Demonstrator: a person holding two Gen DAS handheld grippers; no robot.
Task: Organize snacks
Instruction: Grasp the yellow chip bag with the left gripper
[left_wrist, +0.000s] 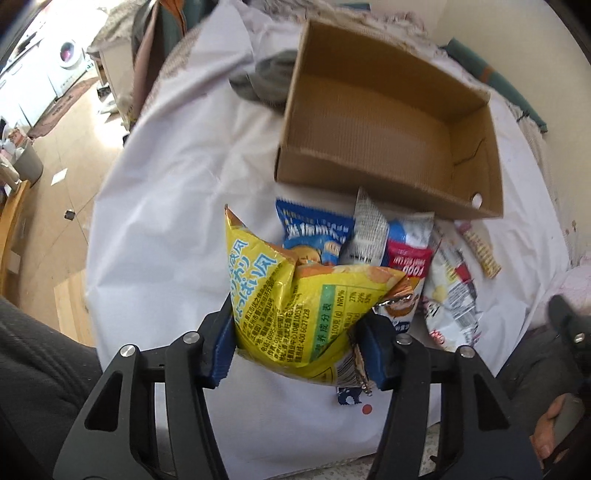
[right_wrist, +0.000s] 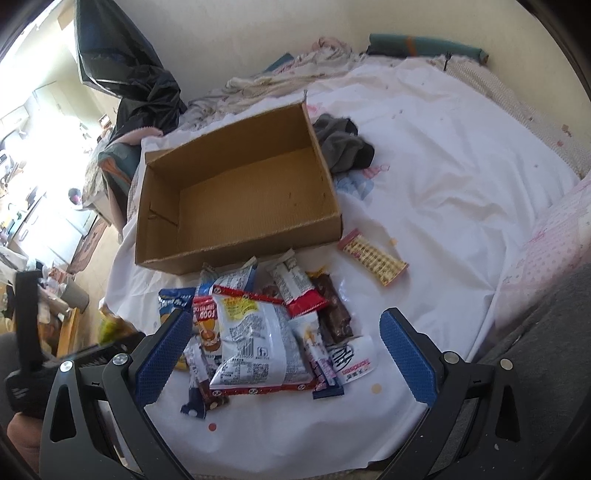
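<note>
Left hand-held gripper (left_wrist: 297, 341) clamps the yellow chip bag (left_wrist: 295, 299) at lower centre — right hand-held gripper (right_wrist: 284, 354) gapes wide over the snack pile (right_wrist: 266, 325).

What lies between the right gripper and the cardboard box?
In the right wrist view, the snack pile lies between the open right gripper and the cardboard box.

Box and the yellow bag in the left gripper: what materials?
Box: plain brown corrugated cardboard, matte; ribbed liner and raw cut edges show. Yellow bag in left gripper: looks like glossy printed plastic film, creased, with glare.
</note>
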